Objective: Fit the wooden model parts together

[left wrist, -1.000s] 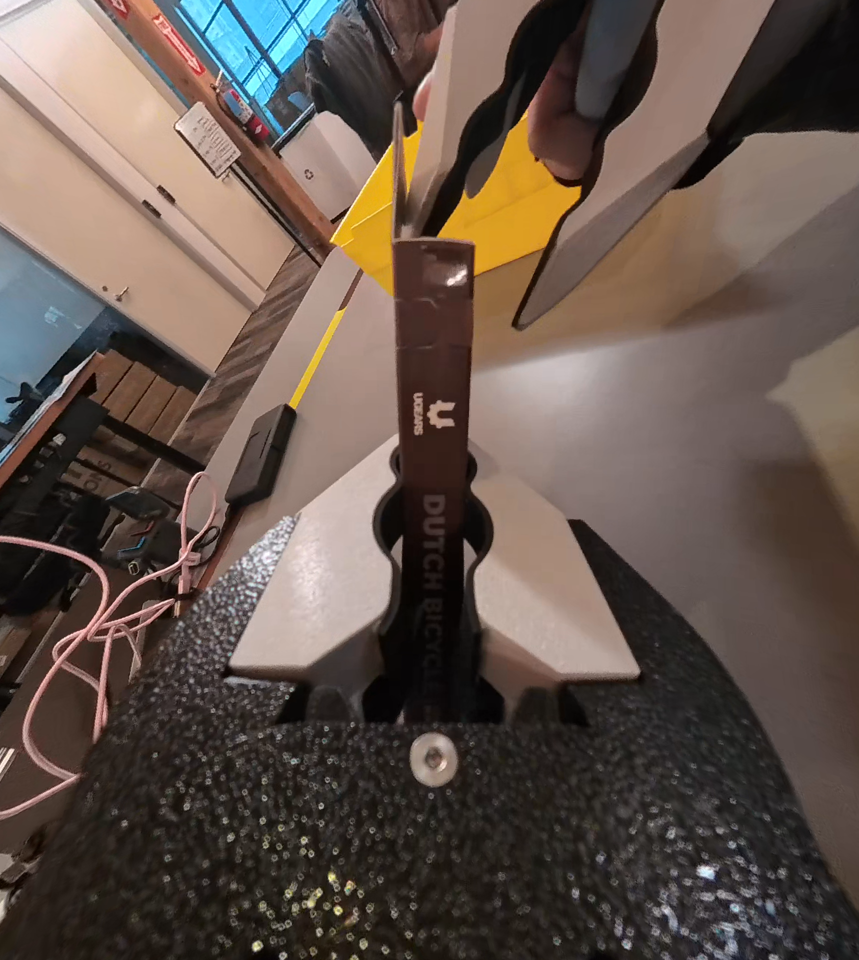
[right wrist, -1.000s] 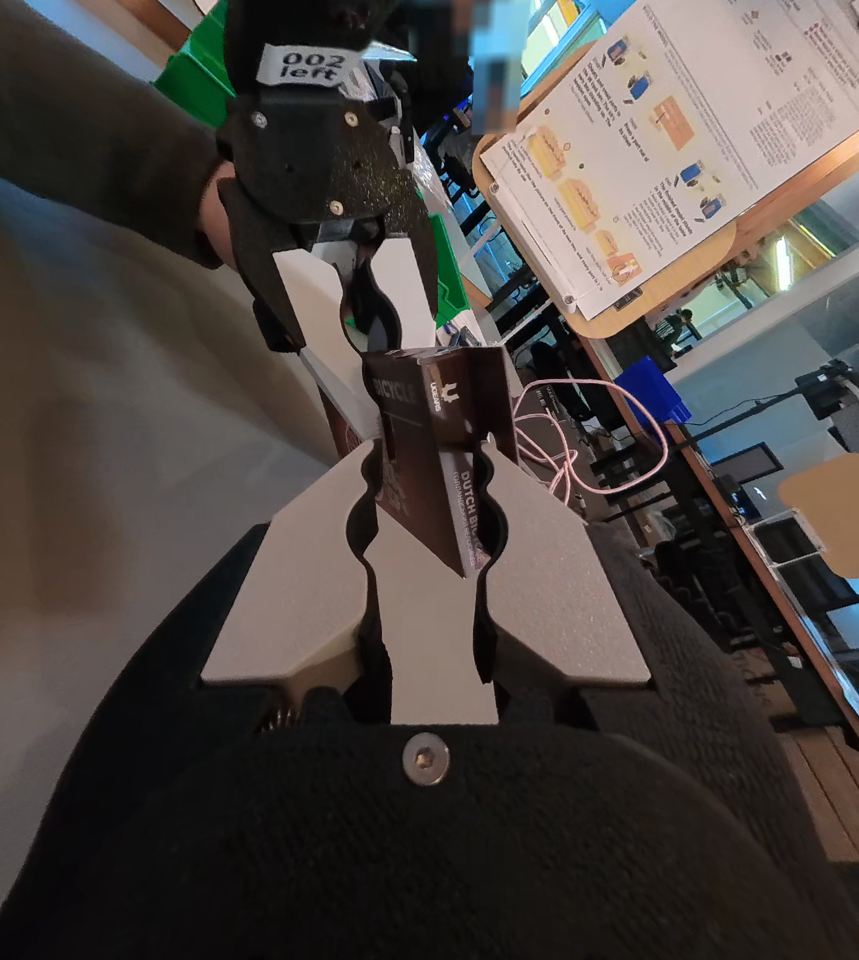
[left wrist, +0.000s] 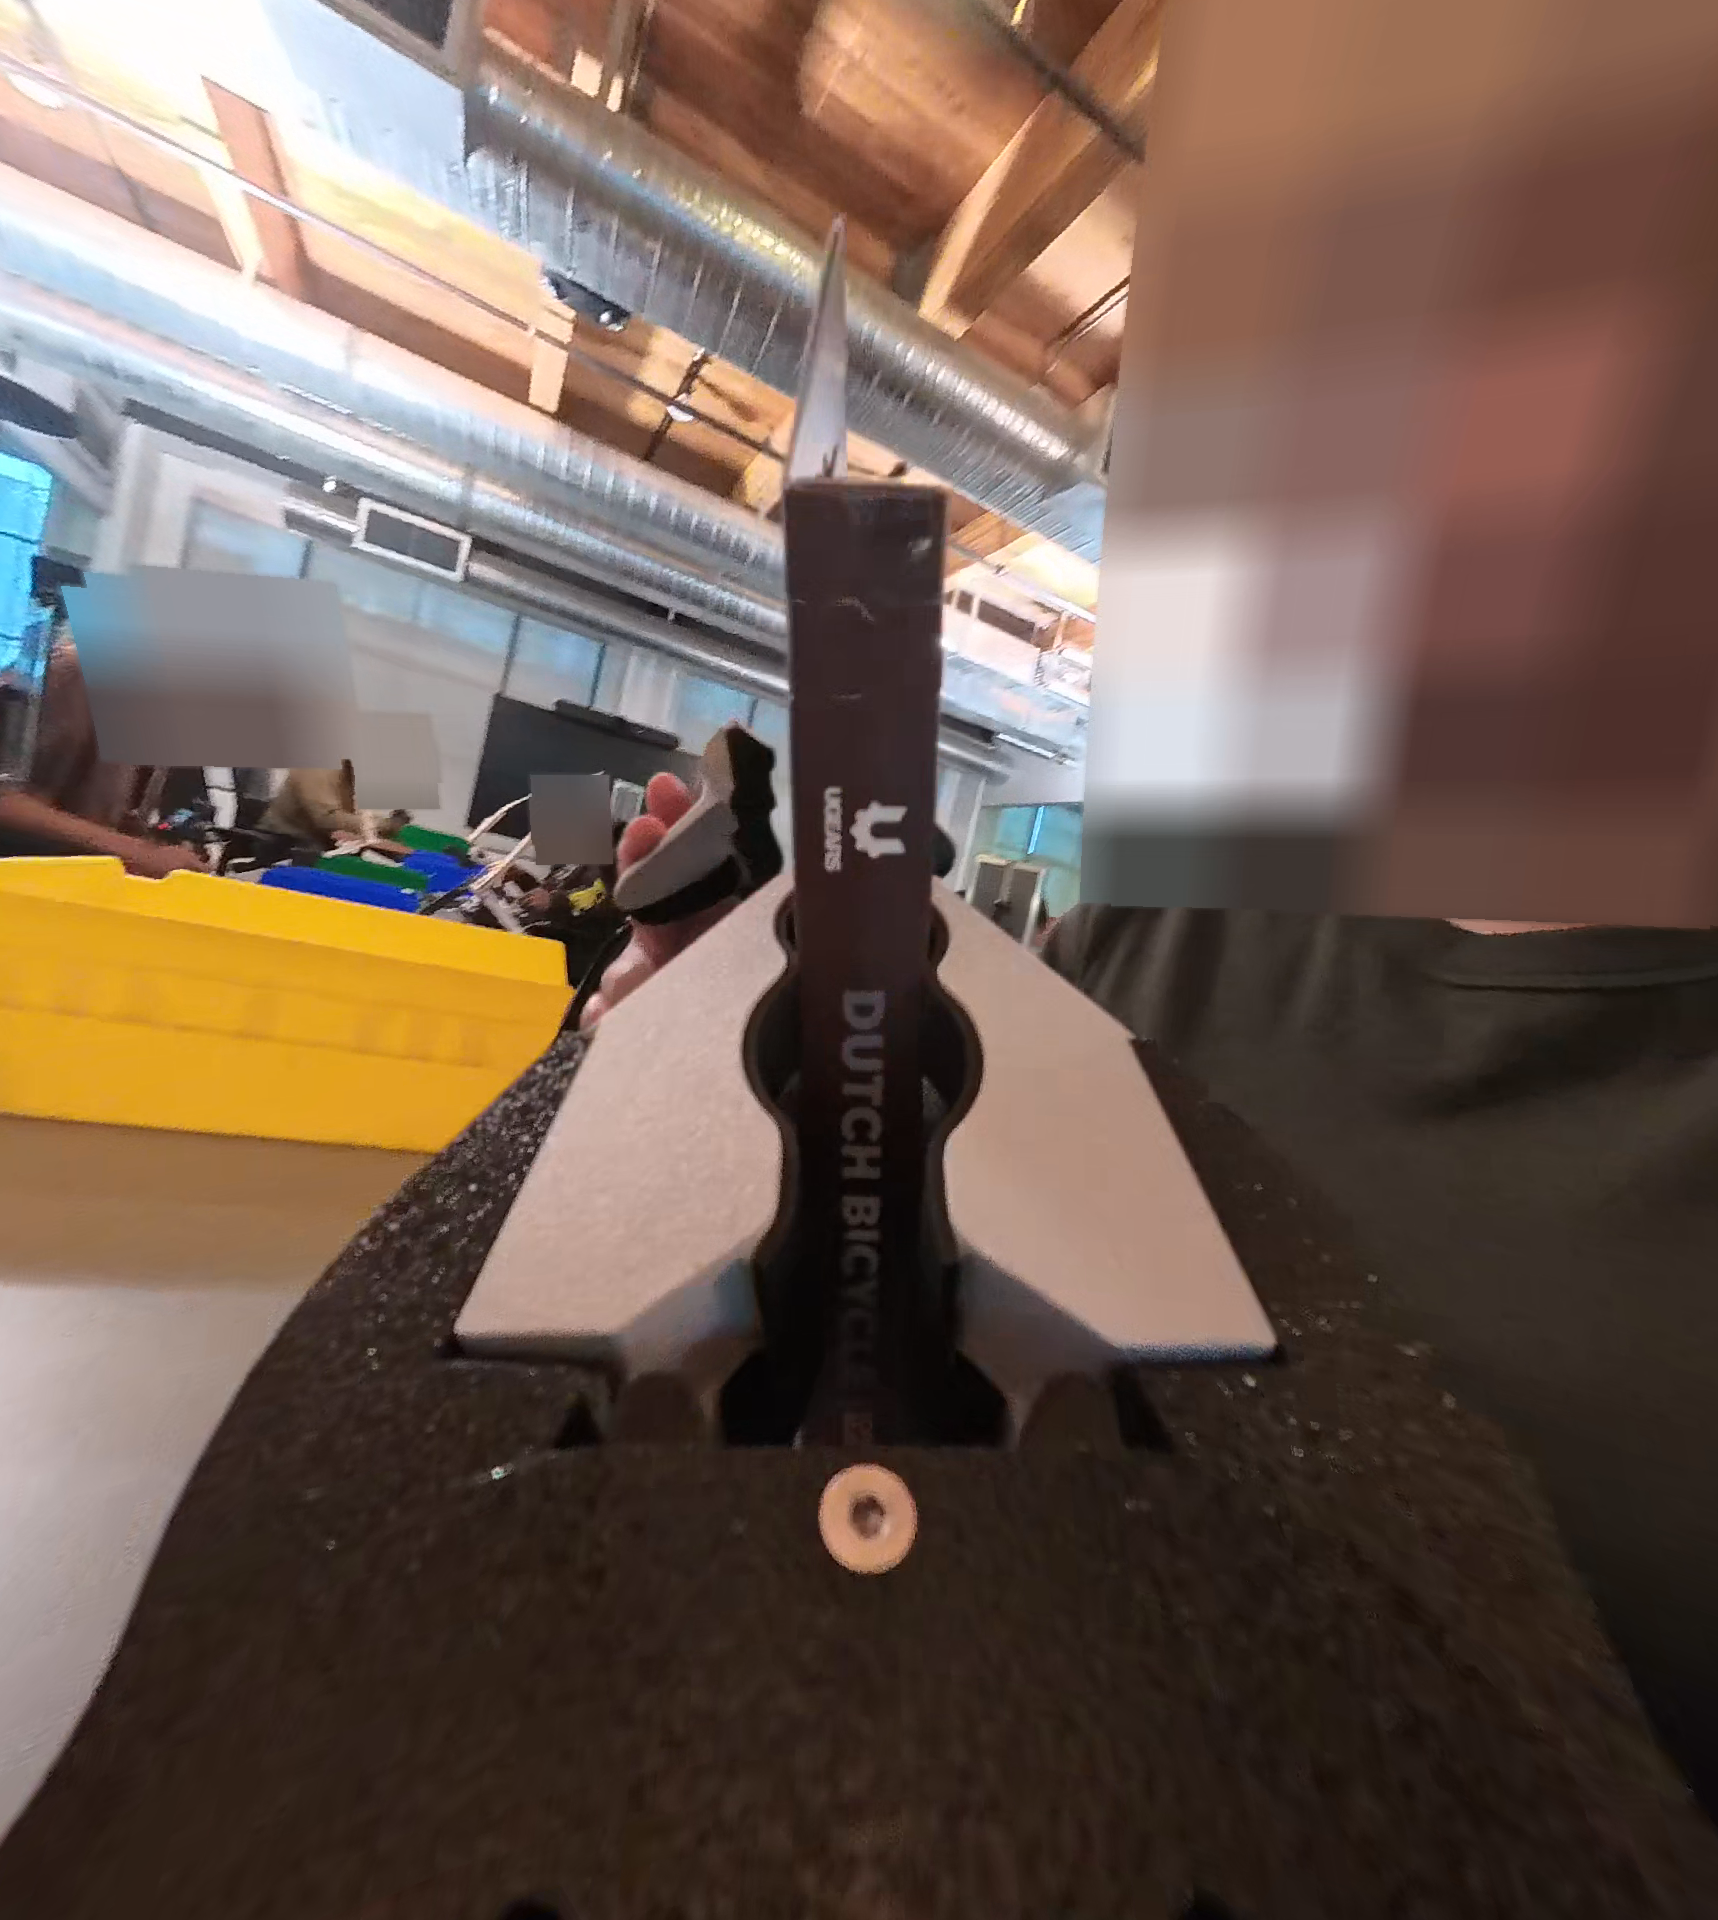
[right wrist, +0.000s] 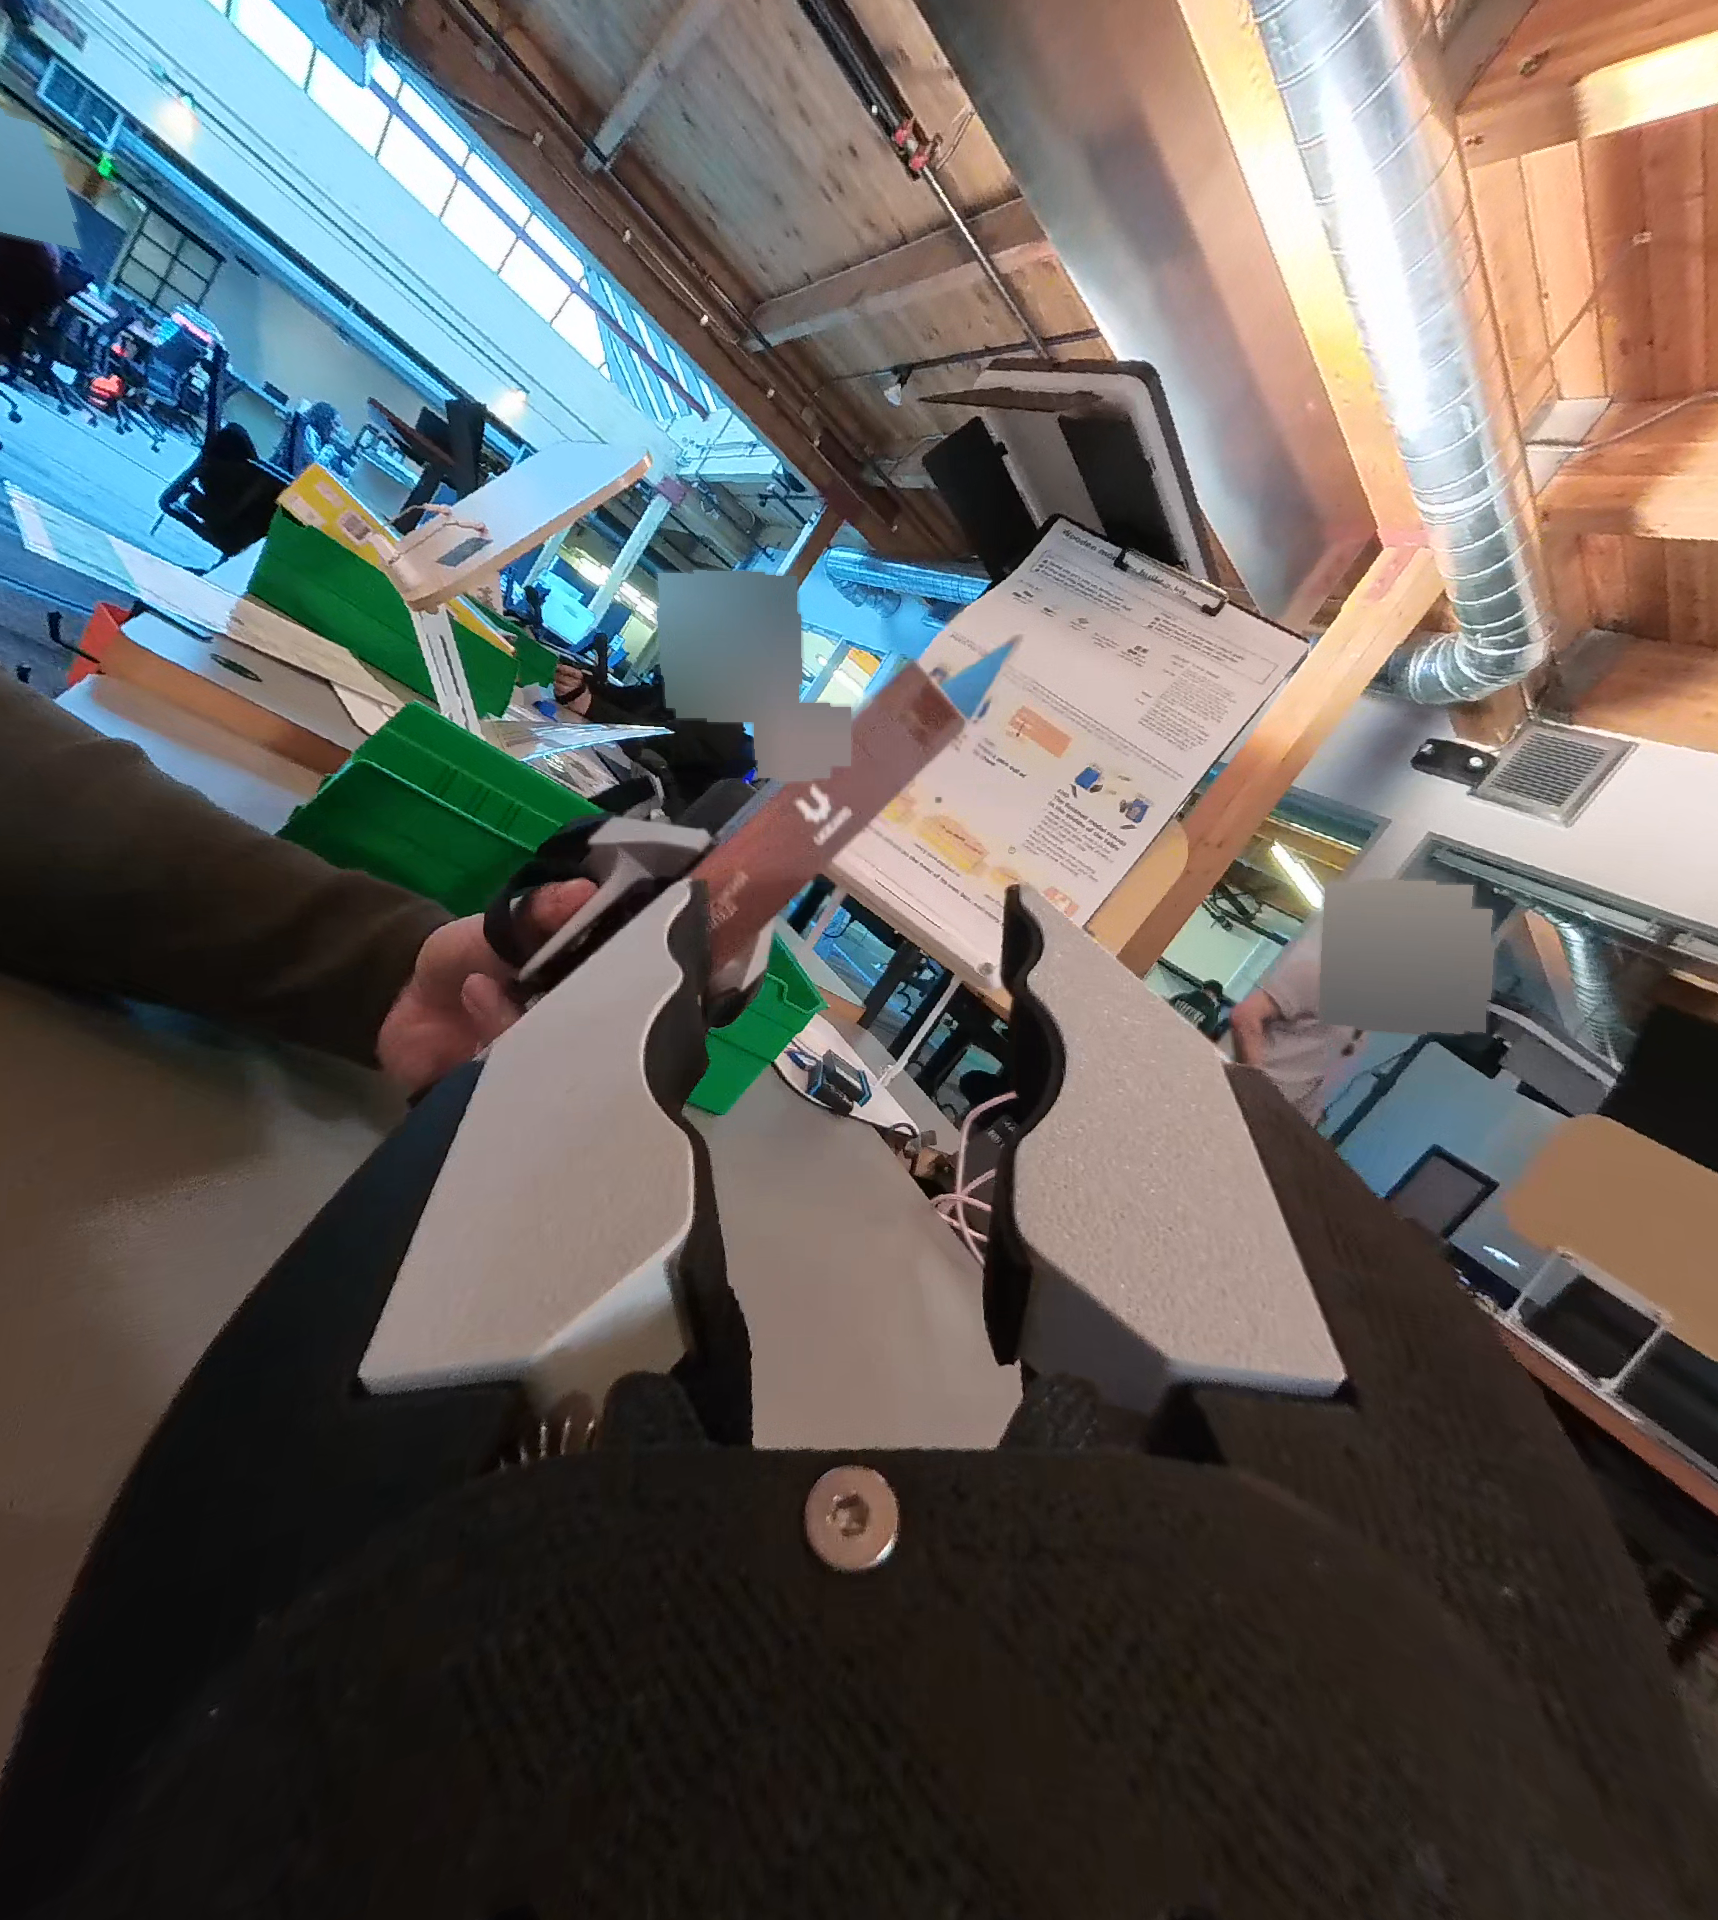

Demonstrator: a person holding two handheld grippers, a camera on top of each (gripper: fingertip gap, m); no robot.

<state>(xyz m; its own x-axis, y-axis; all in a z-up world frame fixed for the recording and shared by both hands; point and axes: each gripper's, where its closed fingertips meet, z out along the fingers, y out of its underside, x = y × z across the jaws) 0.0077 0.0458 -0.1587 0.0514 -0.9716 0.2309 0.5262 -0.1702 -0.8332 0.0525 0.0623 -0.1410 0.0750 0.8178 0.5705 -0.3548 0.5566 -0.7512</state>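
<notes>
**Right claw lets go; box left to the left claw alone**

Since the earlier frame the right claw (right wrist: 850, 940) has released the brown box (left wrist: 865, 790) and drawn back, and both cameras have swung up toward the ceiling.

Nearest, in the left wrist view, the left claw (left wrist: 860, 935) is closed narrow on the box, which stands edge-on up the middle of the frame with a thin flap rising from its top. Beyond it, left of centre, the right claw's tip and a hand show small, apart from the box. A yellow bin (left wrist: 211, 987) sits on the table (left wrist: 86, 1351) at middle left.

In the right wrist view the right claw stands wide and empty. Past its left finger, the left claw grips the box, slanting toward the upper right.

Risks, as I judge them: the box is held by its lower end only, so it could pivot or slip. With the flap open, parts might spill if it tips. No wooden parts are visible yet.
</notes>
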